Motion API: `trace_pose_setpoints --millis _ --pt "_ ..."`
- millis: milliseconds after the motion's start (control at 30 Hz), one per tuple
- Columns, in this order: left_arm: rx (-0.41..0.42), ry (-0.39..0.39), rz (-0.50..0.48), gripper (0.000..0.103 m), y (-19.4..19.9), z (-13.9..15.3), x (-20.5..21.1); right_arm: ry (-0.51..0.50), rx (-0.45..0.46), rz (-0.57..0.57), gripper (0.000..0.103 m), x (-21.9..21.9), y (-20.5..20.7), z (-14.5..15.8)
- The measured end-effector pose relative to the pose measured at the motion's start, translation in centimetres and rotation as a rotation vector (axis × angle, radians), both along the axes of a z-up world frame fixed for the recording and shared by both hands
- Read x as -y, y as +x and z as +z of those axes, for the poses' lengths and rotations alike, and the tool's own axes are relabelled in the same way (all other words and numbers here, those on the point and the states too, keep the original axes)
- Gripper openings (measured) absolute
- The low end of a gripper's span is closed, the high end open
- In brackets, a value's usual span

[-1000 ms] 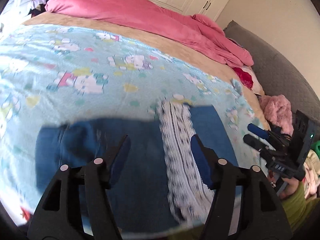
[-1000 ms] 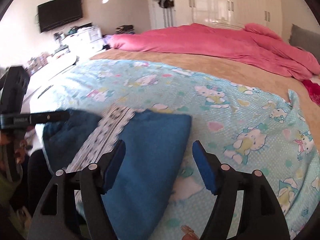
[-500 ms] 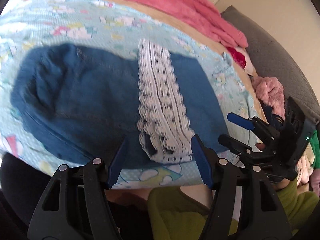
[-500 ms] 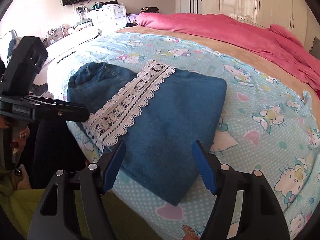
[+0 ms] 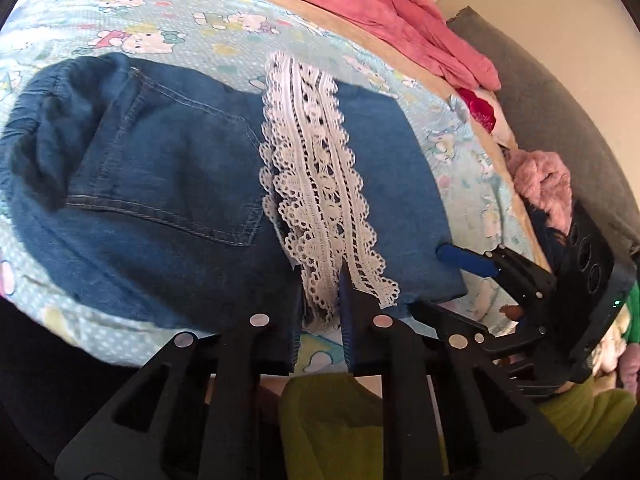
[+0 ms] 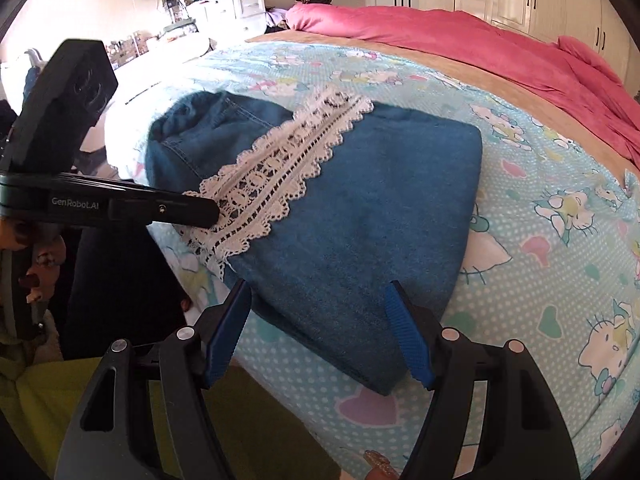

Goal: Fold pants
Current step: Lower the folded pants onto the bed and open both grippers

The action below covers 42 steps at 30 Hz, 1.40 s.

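Note:
Blue denim pants (image 5: 168,184) lie folded on the bed's near edge, with a white lace hem band (image 5: 320,184) across the top. My left gripper (image 5: 320,312) is shut on the near end of the lace band and the denim under it. In the right wrist view the pants (image 6: 360,208) and lace (image 6: 280,172) show too, with the left gripper (image 6: 212,212) pinching the lace end. My right gripper (image 6: 320,320) is open, its blue pads either side of the pants' near folded edge; it also shows in the left wrist view (image 5: 448,280).
The bed has a light blue cartoon-print sheet (image 6: 560,208). A pink duvet (image 6: 460,36) is heaped at the far side. A grey headboard (image 5: 560,92) and pink fluffy item (image 5: 540,184) are at the right. White drawers (image 6: 232,8) stand beyond the bed.
Both grippers have moved down to the pants' near edge. My left gripper went from open to shut on the lace end. The right gripper stayed open.

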State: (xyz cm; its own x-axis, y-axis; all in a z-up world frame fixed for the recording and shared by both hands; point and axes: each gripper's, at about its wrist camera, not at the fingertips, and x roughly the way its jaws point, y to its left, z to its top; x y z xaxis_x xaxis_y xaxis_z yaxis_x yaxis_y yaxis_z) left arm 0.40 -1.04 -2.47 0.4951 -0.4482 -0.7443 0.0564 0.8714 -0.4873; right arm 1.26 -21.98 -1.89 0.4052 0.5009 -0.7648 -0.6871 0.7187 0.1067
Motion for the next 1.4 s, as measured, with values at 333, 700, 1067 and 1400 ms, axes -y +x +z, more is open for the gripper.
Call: trace_pose_setpoints --millis 333,700,1067,1400 --pt "-0.036 0.028 0.003 0.012 -0.4 -1.3 -0.9 -0.002 -0.014 -0.022 0.068 -0.9 1.2 -0.2" --pt "-0.004 0.080 -0.005 0.019 -0.3 -0.6 -0.3 0.027 -0.041 -0.071 0.068 0.4 1.0 -0.4" --pt "0.060 0.157 0.024 0.028 -1.2 1.8 -0.7 0.104 0.008 -0.167 0.068 3.1 1.6 2.9" --pt "0.120 0.226 0.096 0.068 -2.5 4.6 -2.8 0.171 0.084 -0.226 0.093 3.7 2.3 6.2"
